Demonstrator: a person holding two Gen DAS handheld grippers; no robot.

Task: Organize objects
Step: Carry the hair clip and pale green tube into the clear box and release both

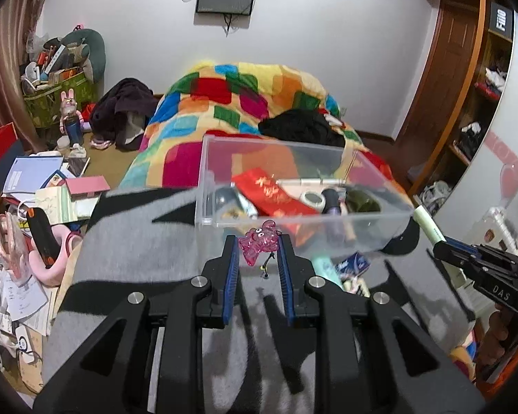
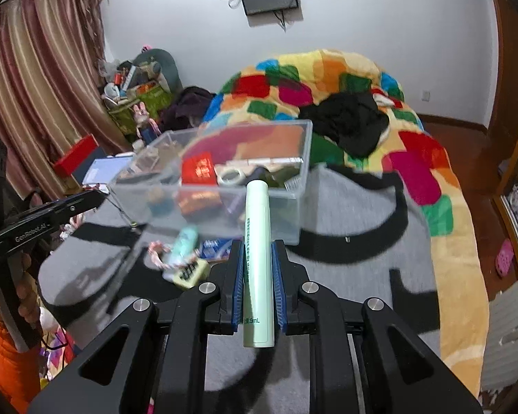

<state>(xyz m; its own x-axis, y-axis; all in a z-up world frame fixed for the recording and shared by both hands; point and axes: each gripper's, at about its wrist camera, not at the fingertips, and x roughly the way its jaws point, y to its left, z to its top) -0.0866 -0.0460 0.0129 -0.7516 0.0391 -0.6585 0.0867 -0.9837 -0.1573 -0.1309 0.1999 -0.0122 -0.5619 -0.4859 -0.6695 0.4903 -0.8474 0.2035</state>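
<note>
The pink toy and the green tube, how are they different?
The pink toy is see-through, lumpy and small; the green tube is solid, smooth and long. The toy sits at the left hand-held gripper tips; the tube runs along the right hand-held gripper. Both are clamped near the clear box.

Storage bin (image 1: 293, 186) on the blanket (image 1: 138, 241) covering the bed, holding an envelope (image 1: 276, 196), a tape roll (image 1: 312, 199) and other items. Keychain charm (image 1: 259, 243) between the left gripper (image 1: 258, 241) jaws, just before the bin's near wall. Tube (image 2: 258, 258) between the right gripper (image 2: 257, 246) jaws, right of the charm. Loose items (image 2: 186, 258) on the blanket before the bin. Quilt (image 1: 241, 103) behind the bin.
</note>
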